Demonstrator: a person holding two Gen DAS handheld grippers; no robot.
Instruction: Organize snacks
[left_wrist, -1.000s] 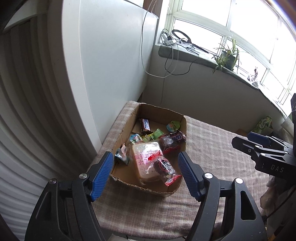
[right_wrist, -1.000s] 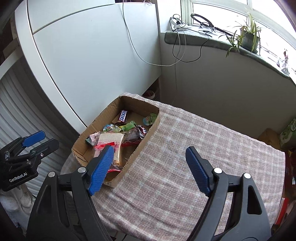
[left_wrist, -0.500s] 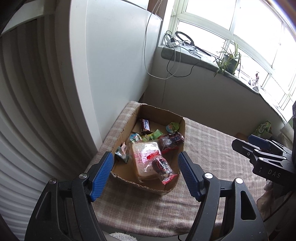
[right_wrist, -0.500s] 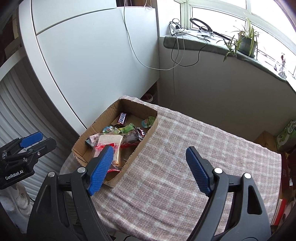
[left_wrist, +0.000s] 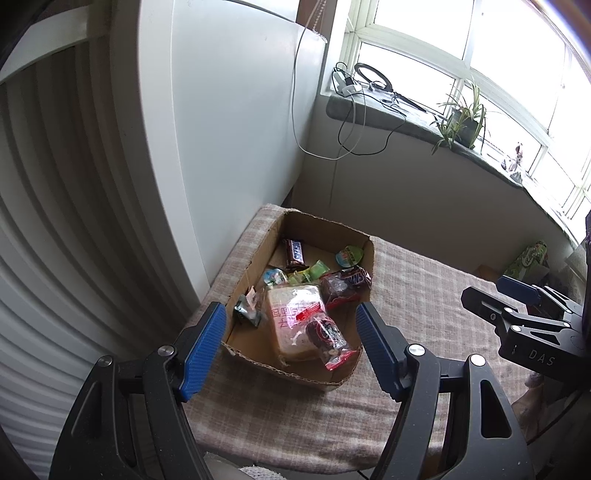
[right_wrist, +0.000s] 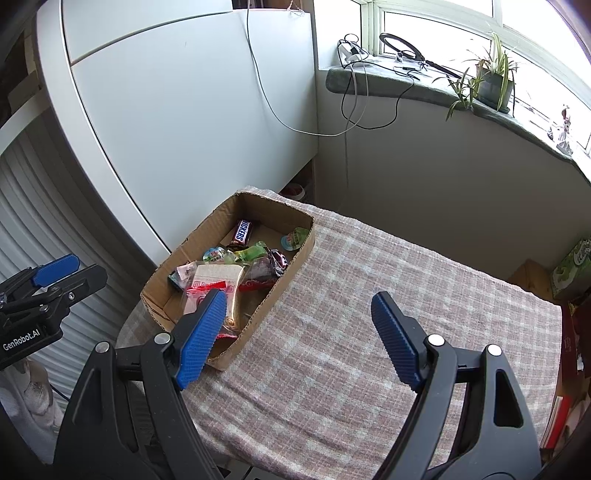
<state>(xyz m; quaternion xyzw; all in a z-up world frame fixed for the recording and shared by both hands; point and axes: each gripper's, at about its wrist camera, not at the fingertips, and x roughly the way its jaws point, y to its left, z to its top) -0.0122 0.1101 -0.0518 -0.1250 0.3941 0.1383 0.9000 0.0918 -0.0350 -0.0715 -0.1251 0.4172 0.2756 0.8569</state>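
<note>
On checked surface (right_wrist: 369, 332), left end: cardboard box (left_wrist: 258, 254) holds Snickers bar (left_wrist: 294, 253), bread pack (left_wrist: 295, 317), small sweets. My left tongs (left_wrist: 288, 347) and right tongs (right_wrist: 299, 338) wide, empty. Right view alone shows bare cloth beside box.

Daylight pours through the window (left_wrist: 436, 55), blown out to white glare. The cupboard (left_wrist: 229, 122) side sits dimmer. Both views are sharp; fisheye bends edges, corners go dark.
</note>
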